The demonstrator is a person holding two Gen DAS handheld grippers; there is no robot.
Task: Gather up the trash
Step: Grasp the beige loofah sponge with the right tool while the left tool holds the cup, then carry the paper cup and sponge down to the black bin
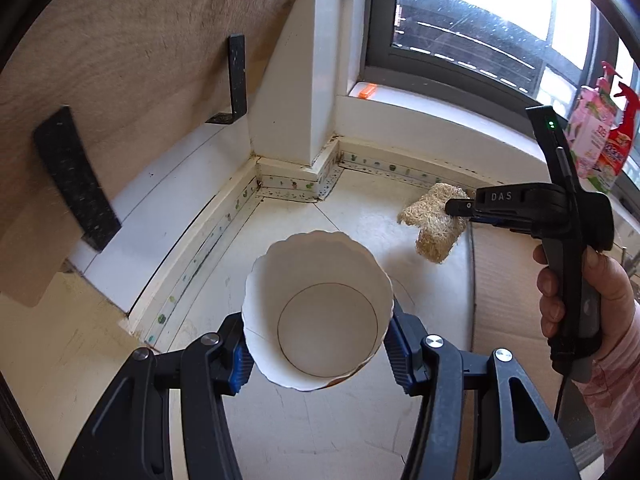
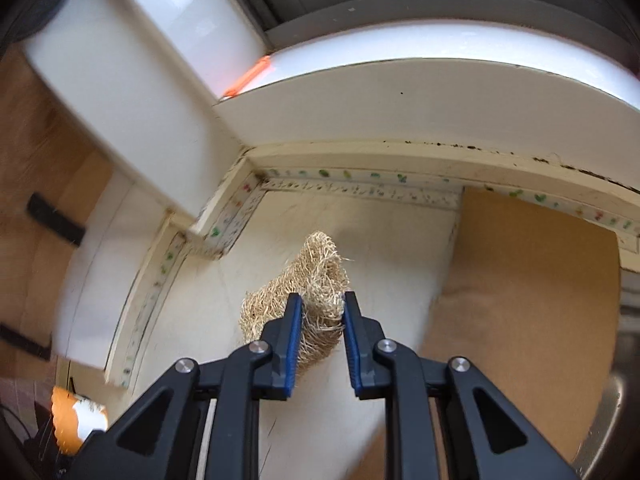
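Observation:
A white paper cup (image 1: pixel 320 280) with a wavy rim is clamped between the blue pads of my left gripper (image 1: pixel 316 332), mouth up and tilted toward the camera, with nothing inside. In the right wrist view its orange-and-white outside (image 2: pixel 76 420) shows at the lower left. A straw-coloured loofah scrub pad (image 2: pixel 320 264) hangs above the white counter, pinched by my right gripper (image 2: pixel 319 308). From the left wrist view the right gripper (image 1: pixel 456 206) comes in from the right, held by a hand (image 1: pixel 600 292), with the loofah (image 1: pixel 428 240) at its tips, above and right of the cup.
The white counter (image 1: pixel 352 208) ends in a corner under a window sill bearing a small orange object (image 1: pixel 367 91). A wooden board with black brackets (image 1: pixel 236 76) stands left. Cardboard (image 2: pixel 540 300) lies right, with spray bottles (image 1: pixel 600 136) on the sill and a steel sink rim (image 2: pixel 608 420).

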